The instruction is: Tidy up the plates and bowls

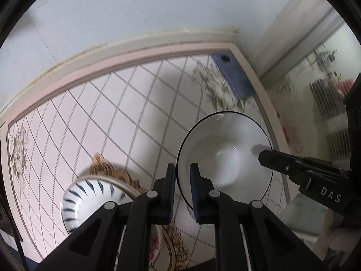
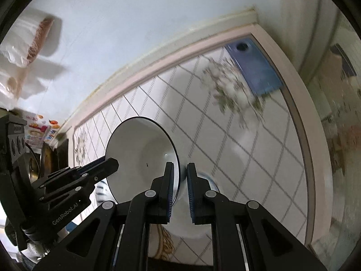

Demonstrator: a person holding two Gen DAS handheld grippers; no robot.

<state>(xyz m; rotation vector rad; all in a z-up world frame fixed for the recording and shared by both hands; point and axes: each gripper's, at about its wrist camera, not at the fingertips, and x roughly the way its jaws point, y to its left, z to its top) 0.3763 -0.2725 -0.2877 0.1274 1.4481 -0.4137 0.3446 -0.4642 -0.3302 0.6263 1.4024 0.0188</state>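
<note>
A white bowl with a thin dark rim (image 1: 225, 151) is held up above the table, gripped on opposite sides of its rim. My left gripper (image 1: 182, 169) is shut on its near rim. My right gripper (image 2: 182, 169) is shut on the other side of the same bowl (image 2: 140, 149); its fingers show from the right in the left wrist view (image 1: 270, 158). A blue-striped white bowl (image 1: 90, 196) sits below on a plate with a gold ornate rim (image 1: 108, 169). In the right wrist view the striped bowl (image 2: 102, 192) is mostly hidden.
The table has a white cloth with a grey diamond grid and flower prints (image 1: 101, 113). A blue rectangular object (image 1: 234, 76) lies at the far corner. White walls stand behind. A window area is at the right (image 1: 315, 90). Plastic bags hang at the upper left (image 2: 27, 45).
</note>
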